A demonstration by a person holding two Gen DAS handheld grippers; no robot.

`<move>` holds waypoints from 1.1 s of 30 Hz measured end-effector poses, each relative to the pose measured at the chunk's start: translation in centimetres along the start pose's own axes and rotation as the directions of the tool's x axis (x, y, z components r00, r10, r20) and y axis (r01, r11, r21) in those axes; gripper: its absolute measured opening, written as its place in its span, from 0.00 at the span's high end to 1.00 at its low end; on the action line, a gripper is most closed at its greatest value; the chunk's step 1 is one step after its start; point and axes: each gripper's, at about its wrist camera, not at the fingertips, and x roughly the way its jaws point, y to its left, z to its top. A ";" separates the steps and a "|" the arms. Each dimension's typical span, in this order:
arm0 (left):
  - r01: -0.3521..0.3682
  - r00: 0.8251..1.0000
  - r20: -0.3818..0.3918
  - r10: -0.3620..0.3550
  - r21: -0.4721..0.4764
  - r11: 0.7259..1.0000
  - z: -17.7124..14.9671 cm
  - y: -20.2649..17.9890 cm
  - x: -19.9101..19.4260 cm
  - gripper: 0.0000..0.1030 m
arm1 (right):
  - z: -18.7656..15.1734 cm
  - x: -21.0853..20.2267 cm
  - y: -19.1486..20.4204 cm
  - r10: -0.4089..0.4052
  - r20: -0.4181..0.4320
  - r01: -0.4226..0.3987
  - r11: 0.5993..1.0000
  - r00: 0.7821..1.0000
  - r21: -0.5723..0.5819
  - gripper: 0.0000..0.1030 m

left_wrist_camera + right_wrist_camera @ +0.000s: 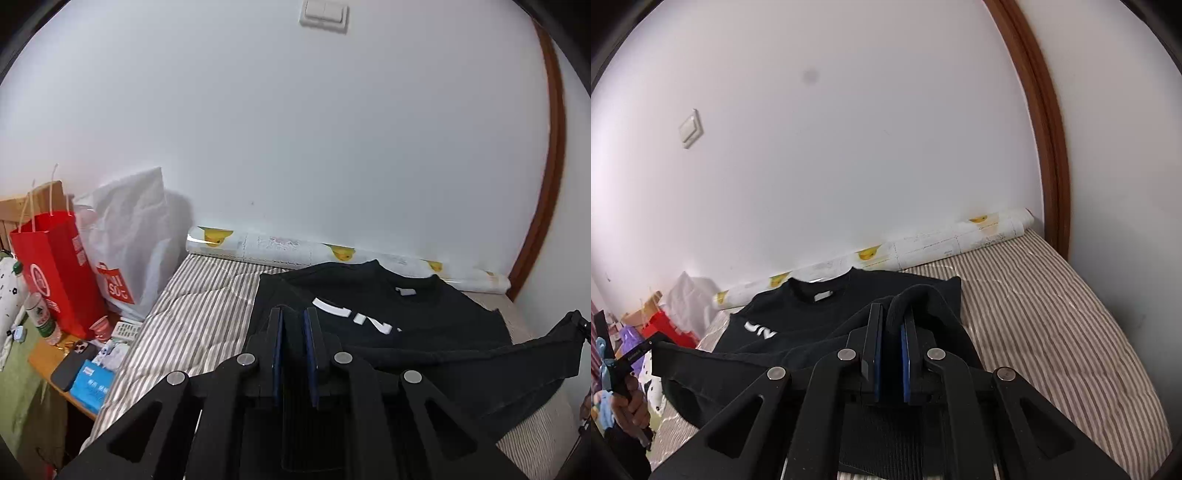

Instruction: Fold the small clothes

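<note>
A black T-shirt (388,317) with white letters lies on the striped bed, collar toward the wall; it also shows in the right wrist view (812,314). My left gripper (293,314) is shut on the shirt's bottom hem at its left side, black cloth between the blue pads. My right gripper (892,314) is shut on a bunched fold of the hem at the right side. The hem is lifted and stretched taut between the two grippers. The right gripper appears at the left view's right edge (581,325), the left gripper at the right view's left edge (631,354).
The striped mattress (1052,332) runs along a white wall, with a rolled duck-print sheet (277,247) at the wall. A red paper bag (55,269), a white shopping bag (129,240) and a cluttered bedside table (74,365) stand left. A brown door frame (1045,129) is right.
</note>
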 end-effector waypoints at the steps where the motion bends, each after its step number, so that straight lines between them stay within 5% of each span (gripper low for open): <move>1: -0.004 1.000 -0.003 0.004 0.000 1.000 0.2 0.0 0.7 0.89 | 0.2 0.8 -0.1 -0.003 -0.003 0.003 1.000 1.000 0.000 0.92; 16: -0.103 0.988 -0.110 0.108 0.051 0.993 -1.8 -0.2 12.9 0.88 | -2.0 14.0 -2.8 -0.110 -0.143 0.113 0.993 0.984 0.016 0.92; 33: -0.126 0.973 -0.182 0.141 0.092 0.988 -2.5 -0.5 14.3 0.85 | -4.2 15.8 -2.0 -0.233 -0.186 0.220 0.972 0.955 -0.086 0.87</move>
